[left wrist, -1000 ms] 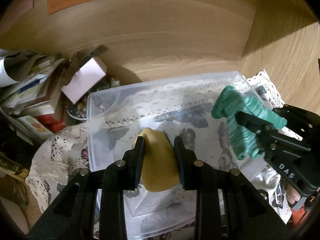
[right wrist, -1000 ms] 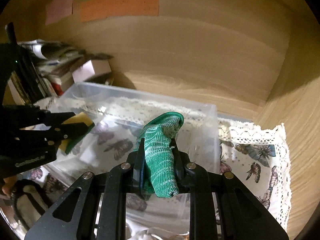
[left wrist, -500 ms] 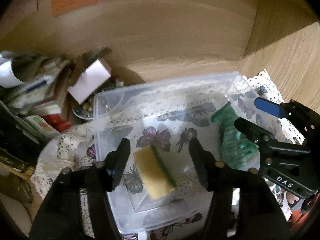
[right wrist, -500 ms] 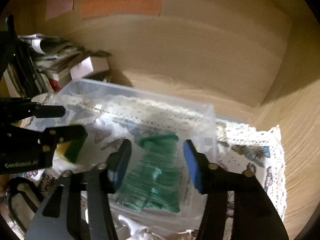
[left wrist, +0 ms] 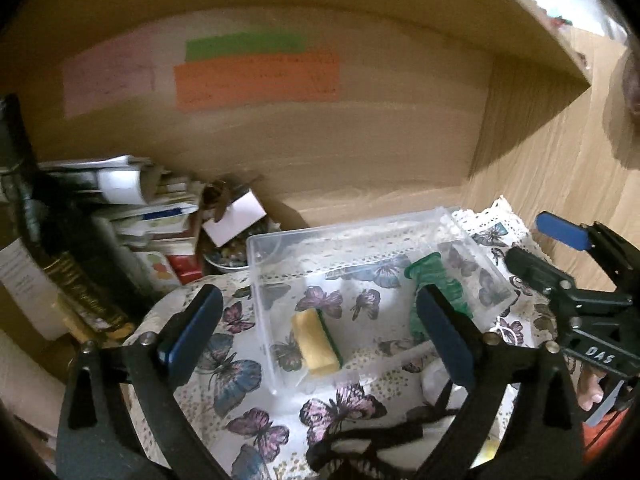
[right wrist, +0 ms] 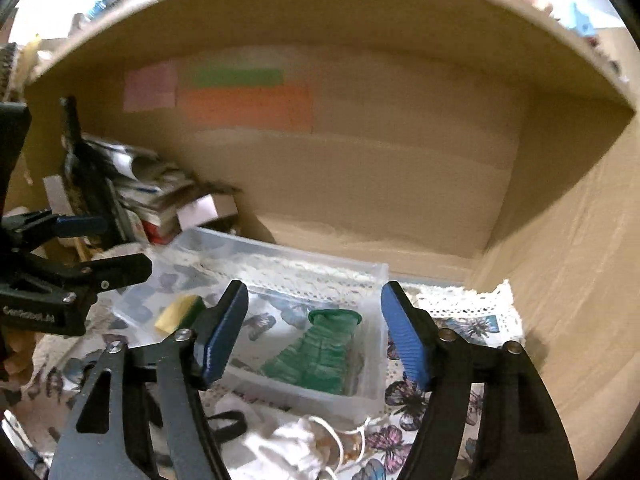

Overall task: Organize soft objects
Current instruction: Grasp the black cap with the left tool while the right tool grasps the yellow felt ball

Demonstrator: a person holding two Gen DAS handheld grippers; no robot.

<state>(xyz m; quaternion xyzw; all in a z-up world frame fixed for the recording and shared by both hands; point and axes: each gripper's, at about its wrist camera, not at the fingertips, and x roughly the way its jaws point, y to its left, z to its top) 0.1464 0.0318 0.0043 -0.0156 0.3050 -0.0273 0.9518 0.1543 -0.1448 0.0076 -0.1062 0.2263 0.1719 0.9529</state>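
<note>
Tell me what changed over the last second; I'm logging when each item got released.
Both items were let go. The left gripper, shut on the yellow sponge a second ago, is now open and pulled back; the sponge lies in the clear bin. The right gripper likewise released the green sock into the bin and withdrew. The bin and butterfly cloth stayed put.

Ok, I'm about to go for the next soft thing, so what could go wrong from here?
The clear bin looks light; a low sweep by either open gripper could nudge it into the clutter pile. The white cloth with cords lies just before the bin, so the right gripper may snag a cord. The green sock leans near the bin wall and could be dragged out.
</note>
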